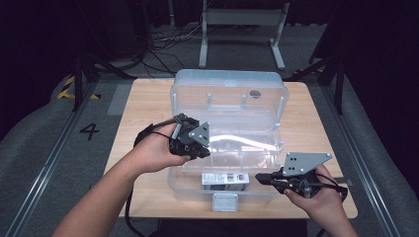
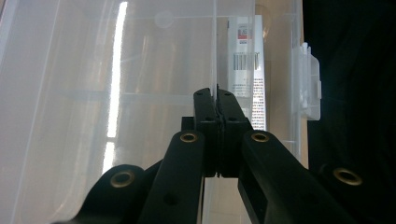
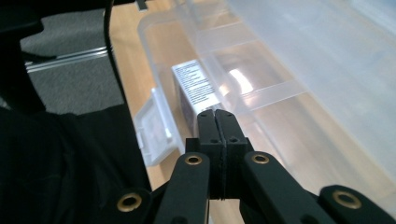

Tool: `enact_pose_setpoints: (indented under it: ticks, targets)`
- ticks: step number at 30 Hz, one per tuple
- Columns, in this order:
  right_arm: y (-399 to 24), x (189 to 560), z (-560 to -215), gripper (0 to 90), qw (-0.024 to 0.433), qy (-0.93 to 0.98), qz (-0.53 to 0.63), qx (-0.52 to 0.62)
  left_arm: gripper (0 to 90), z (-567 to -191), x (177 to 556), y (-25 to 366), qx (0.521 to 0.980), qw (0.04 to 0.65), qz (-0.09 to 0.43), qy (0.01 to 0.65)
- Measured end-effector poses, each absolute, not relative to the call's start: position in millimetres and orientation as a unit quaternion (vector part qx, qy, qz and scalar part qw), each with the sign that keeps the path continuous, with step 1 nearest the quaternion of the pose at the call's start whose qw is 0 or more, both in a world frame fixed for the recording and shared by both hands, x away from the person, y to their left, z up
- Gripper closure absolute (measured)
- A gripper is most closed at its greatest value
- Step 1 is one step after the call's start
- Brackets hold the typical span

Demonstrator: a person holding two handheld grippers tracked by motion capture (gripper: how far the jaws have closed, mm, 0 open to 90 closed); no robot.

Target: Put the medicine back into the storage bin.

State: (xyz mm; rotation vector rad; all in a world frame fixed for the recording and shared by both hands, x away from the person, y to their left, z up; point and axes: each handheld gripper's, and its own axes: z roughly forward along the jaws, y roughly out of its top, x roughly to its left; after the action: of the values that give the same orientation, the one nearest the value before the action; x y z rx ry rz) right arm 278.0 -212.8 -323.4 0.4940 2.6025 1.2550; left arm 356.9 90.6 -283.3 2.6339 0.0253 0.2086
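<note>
A clear plastic storage box (image 1: pixel 174 182) stands on the wooden table (image 1: pixel 143 108), its clear lid (image 1: pixel 227 101) raised and tilted over it. Inside, against the front wall, lies a small white carton (image 1: pixel 225 178) with printed labels. My left gripper (image 1: pixel 203 151) is at the lid's left edge. In the left gripper view, the left gripper (image 2: pixel 215 93) is shut on a thin clear edge, seemingly the lid (image 2: pixel 93 93), with the carton (image 2: pixel 245 70) beyond it. My right gripper (image 1: pixel 260 178) is by the box's front right. In the right gripper view it (image 3: pixel 215 113) is shut and empty, just short of the carton (image 3: pixel 196 86).
A clear latch flap (image 1: pixel 225 201) hangs from the box's front rim and also shows beside the jaws (image 3: pixel 154 126). Bare table lies left and right of the box. Grey floor with a rail (image 1: pixel 44 163) and a metal stand (image 1: pixel 242 19) surround the table.
</note>
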Motion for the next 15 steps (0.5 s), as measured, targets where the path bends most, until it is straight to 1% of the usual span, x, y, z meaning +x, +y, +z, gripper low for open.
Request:
enact_pose_setpoints:
  ticks: [11,15]
  targets:
    - [-228.4,280.1,-312.5,90.0,0.131,0.851,0.468,0.198,88.9,-286.3,355.4,94.0,0.963,0.259,0.072,0.010]
    - [-232.7,281.1,-310.7,90.0,0.138,0.842,0.479,0.206,88.8,-288.5,353.2,95.1,0.960,0.269,0.070,0.019]
